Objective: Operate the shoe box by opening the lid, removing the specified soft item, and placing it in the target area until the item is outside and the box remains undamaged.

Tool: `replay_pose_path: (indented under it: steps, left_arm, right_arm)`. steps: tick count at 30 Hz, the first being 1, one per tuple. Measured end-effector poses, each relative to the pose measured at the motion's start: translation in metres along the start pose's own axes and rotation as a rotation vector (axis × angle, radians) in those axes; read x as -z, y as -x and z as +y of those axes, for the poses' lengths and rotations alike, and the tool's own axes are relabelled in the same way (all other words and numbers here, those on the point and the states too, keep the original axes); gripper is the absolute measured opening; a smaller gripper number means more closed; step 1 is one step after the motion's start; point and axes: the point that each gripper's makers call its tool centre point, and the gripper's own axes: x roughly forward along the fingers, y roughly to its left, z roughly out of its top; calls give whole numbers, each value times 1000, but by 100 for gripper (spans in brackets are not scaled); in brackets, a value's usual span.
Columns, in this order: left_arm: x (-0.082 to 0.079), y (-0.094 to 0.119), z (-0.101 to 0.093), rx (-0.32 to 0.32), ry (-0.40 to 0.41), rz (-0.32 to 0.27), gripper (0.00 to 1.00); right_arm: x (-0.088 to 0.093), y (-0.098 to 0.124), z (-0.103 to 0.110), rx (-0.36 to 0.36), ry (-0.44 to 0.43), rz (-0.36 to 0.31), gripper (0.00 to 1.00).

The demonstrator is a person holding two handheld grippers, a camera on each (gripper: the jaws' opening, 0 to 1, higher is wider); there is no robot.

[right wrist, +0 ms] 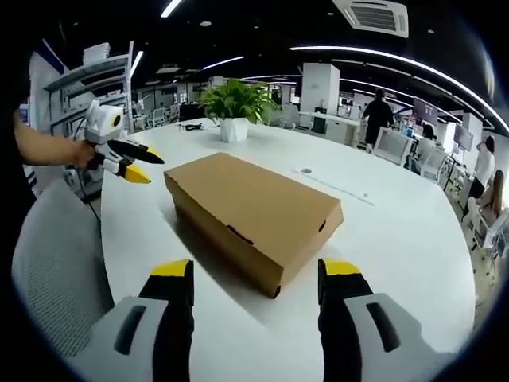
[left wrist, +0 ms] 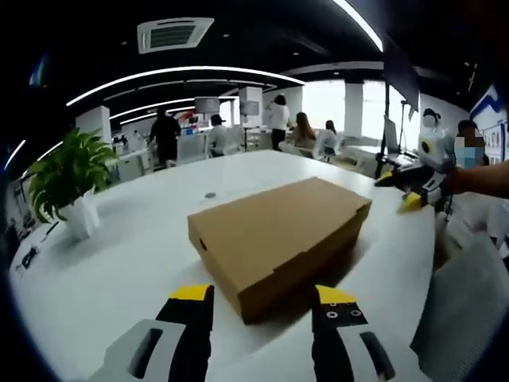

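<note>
Shoe box (left wrist: 278, 239) sits mid-frame in my left gripper view, plain brown cardboard, lid on and closed, resting flat on the white table (left wrist: 103, 278). My left gripper (left wrist: 262, 306) rises from the bottom edge, jaws spread wide, yellow tips either side of the box's near corner, nothing held, not touching it. Right gripper (left wrist: 406, 189) comes in at the right edge, held in a hand, above the table and clear of the box. In the right gripper view the box is centre frame, my right gripper's jaws parted at the bottom, empty, near corner of the box between them. Potted plant (right wrist: 233, 107) at top centre, behind the box. Grey chair (right wrist: 56, 270) lower left. Soft item not visible; box shut.
</note>
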Motion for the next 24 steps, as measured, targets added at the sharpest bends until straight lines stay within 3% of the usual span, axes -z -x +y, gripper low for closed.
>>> replay_pose_path:
  steps: [9, 24]
  left_arm:
    - [-2, -17, -5, -10, 6, 21, 48]
    - [3, -33, 3, -16, 22, 43, 46]
  right_arm:
    - [6, -23, -7, -21, 23, 41, 55]
    - [13, -45, -15, -18, 45, 78, 49]
